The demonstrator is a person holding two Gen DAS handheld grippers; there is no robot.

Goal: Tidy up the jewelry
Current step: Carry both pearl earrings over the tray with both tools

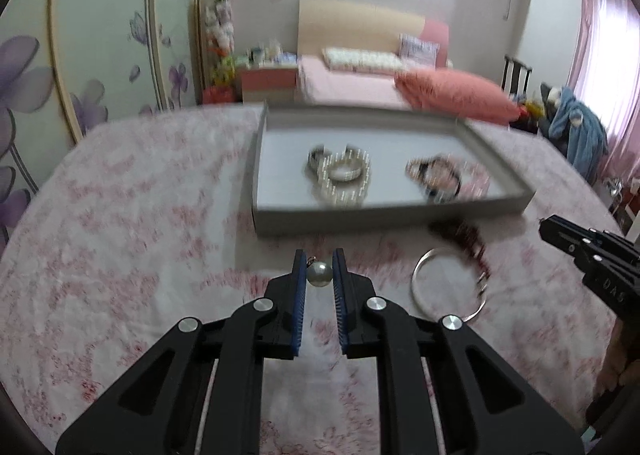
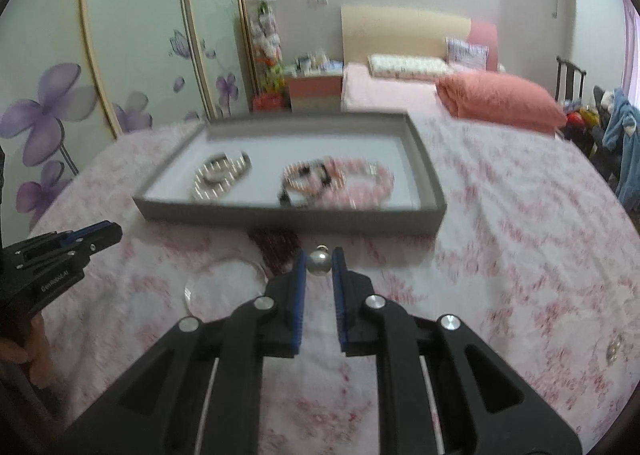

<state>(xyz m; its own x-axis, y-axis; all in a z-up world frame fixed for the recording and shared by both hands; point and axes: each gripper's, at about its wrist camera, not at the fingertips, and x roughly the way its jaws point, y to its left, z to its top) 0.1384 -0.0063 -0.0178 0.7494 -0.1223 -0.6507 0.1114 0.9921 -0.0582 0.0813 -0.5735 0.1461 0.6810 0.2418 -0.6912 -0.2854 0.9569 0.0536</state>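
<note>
Pearl earring (image 1: 319, 274) pinched between the blue pads of the left gripper (image 1: 319, 269), held clear above the pink floral bedspread (image 1: 120, 255). Second pearl earring (image 2: 319, 262) pinched the same way at the fingertips of the right gripper (image 2: 319, 261), its small metal loop poking up just past the pads. Beyond both pairs of fingers, a shallow grey tray (image 1: 360, 220) lying on the bedspread, blurred. Inside the tray, ahead of the left fingers, silver bracelets (image 1: 340, 175) in a loose pile; to their right, a dark-and-pink beaded cluster (image 1: 440, 177). From the right wrist view, pink beaded bracelets (image 2: 360, 183) toward the tray's right end, straight ahead of the fingers. Between fingers and tray, a dark red beaded piece (image 1: 464, 237) on the cloth, touching a plain silver bangle (image 1: 448, 283) just right of the left fingertips. Another small pearl piece (image 2: 614, 349) far right of the right fingers, too blurred to identify.
</note>
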